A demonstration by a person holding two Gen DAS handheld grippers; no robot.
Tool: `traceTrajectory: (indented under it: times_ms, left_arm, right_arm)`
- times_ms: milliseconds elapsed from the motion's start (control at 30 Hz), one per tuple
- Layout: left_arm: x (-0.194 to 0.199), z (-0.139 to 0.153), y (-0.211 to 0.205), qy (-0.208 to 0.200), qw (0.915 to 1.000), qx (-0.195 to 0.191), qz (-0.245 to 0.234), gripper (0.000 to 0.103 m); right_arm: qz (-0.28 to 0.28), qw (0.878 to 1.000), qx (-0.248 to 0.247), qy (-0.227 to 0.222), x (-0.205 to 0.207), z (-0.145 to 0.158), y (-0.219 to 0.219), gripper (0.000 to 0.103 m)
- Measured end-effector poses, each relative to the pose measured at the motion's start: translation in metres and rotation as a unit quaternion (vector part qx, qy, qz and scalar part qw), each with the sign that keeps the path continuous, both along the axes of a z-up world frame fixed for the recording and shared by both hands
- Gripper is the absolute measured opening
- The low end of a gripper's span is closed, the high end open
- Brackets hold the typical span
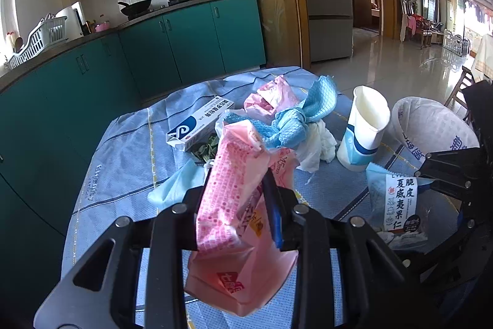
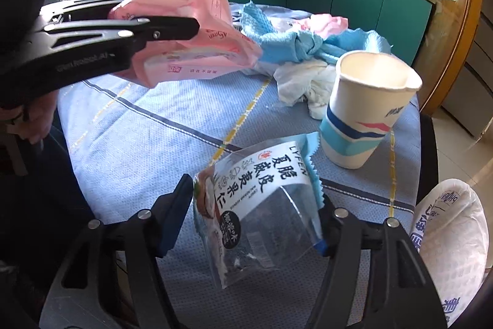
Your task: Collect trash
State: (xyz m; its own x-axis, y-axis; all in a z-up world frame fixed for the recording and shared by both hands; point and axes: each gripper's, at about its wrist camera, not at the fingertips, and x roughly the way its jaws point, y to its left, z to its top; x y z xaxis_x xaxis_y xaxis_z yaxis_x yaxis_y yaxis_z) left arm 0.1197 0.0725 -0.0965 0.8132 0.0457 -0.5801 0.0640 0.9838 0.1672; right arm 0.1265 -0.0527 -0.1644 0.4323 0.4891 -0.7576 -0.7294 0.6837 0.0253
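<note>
Trash is held in both claws above the blue-clothed tabletop (image 2: 138,144), probably lifted for carrying to the white bag-lined bin (image 2: 456,239) at the right edge. Left claw (image 1: 237,199) is clamped narrowly on a pink plastic wrapper (image 1: 234,174). Right claw (image 2: 255,215) stands wider, pinching a clear snack packet (image 2: 255,205) by its sides. Paper cup (image 2: 366,110), knotted blue cloth (image 2: 302,45) and tissue lie uncollected.

Left gripper (image 1: 237,205): matte black plastic linkage with triangular cut-outs, round silver screw heads at the joints, and blue pads lining the fingers (image 1: 275,215). Right gripper (image 2: 252,211): identical black frame, silver screws, blue-edged fingers (image 2: 175,205). Pale lettering marks the left gripper's side, seen from the right wrist.
</note>
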Motion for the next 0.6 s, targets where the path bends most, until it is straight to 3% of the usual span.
traceTrajectory:
  times_ms: [233,467,600]
  left_arm:
    - [-0.010,0.017,0.003,-0.046,0.9987,-0.003,0.020,0.031]
    - [-0.018,0.035,-0.004,-0.085,0.9958,-0.031,0.011,0.031]
    - [-0.014,0.034,-0.015,-0.078,0.9965,-0.031,0.005,0.031]
  right_arm:
    - [-0.015,0.998,0.043,-0.037,-0.006,0.030,-0.028,0.065]
    - [-0.112,0.985,0.102,-0.085,0.002,0.073,-0.106,0.065]
    - [-0.132,0.981,0.128,-0.065,0.009,0.074,-0.132,0.064]
